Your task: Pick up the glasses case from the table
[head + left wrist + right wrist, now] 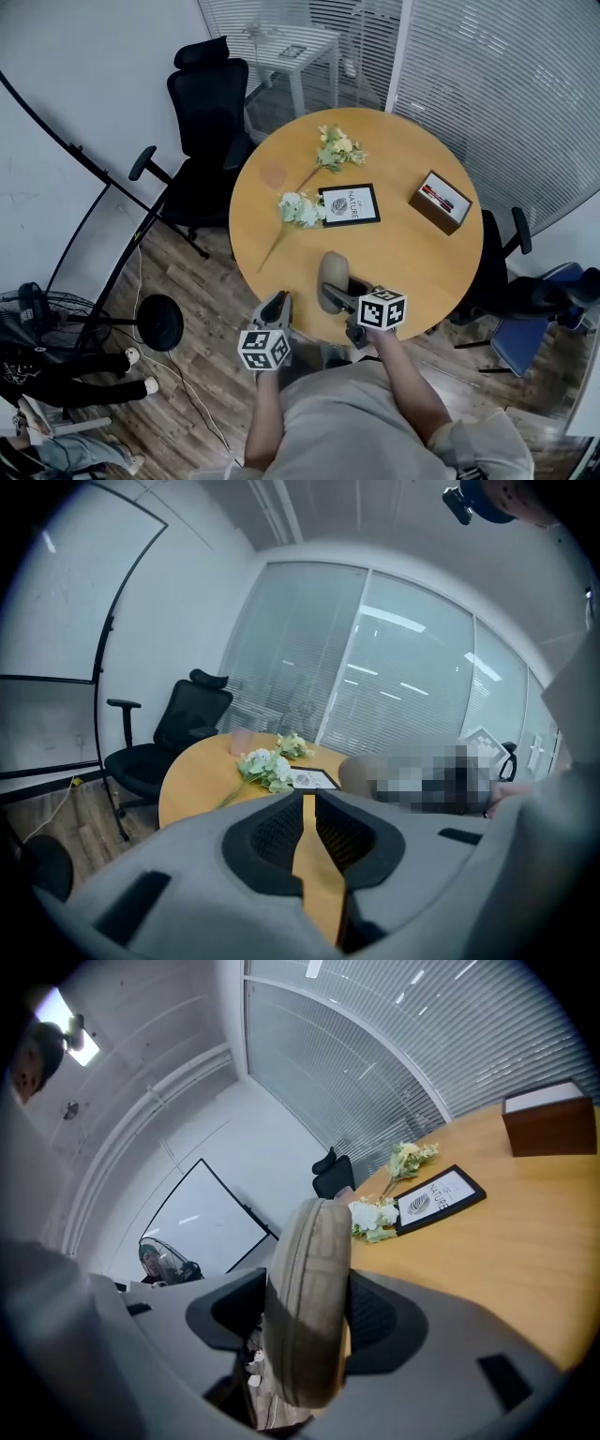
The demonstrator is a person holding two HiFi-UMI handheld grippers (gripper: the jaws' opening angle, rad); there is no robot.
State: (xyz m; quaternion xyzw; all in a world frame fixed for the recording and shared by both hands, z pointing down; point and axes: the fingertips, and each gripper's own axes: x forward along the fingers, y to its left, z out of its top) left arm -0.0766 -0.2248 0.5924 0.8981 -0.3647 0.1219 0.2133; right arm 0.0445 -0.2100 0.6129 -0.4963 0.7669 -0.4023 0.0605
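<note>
Glasses case (334,269) pinched on edge in R claw (309,1321), over near rim of worktop (412,262). Looks light, stiff-shelled, matte, prob. non-slip; best held mid-body across broad faces. L claw (307,841) near-closed, empty.

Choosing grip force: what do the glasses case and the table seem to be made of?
Glasses case: likely fabric or felt over a stiff shell; matte grey-brown, woven-looking texture, visible seam. Table: probably wood laminate; smooth, even orange-tan, slight sheen.
</note>
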